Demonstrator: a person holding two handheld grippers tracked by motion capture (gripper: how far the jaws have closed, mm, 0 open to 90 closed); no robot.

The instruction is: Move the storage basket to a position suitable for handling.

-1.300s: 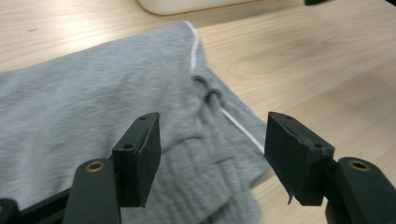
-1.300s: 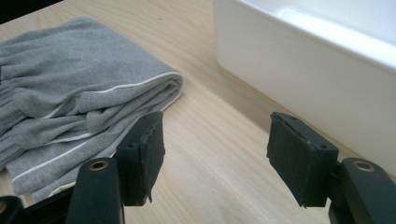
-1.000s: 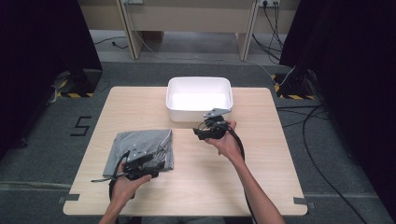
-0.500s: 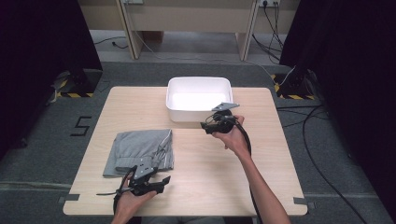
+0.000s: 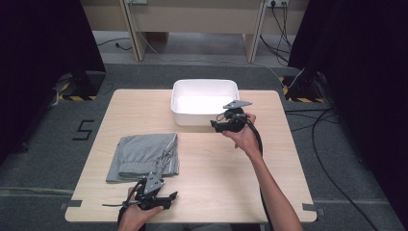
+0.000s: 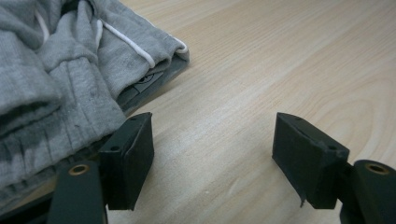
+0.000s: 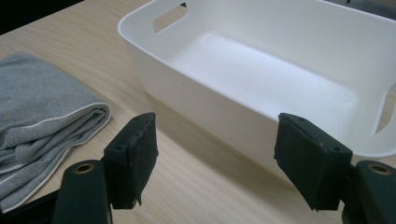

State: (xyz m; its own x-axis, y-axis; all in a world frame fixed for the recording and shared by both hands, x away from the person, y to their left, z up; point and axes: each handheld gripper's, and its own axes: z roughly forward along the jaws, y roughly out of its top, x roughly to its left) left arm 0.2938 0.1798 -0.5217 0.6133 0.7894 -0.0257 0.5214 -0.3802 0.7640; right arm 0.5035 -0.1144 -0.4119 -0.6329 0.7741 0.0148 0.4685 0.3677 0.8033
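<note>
Since a second ago we pulled our left hand-held gripper (image 5: 166, 197) off the folded grey trousers (image 5: 144, 156), both hand-held grippers' jaws just opening, empty, so folding looks finished.

1. The wooden table (image 5: 221, 159) in front of me has a pale, light-grained top and stands on a grey floor (image 5: 43, 159).
2. A folded grey garment (image 5: 142, 156) with white cord trim lies flat on its near left part.
3. A white plastic tub (image 5: 204, 102) with cut-out handles stands at the far middle, well apart from the garment.
</note>
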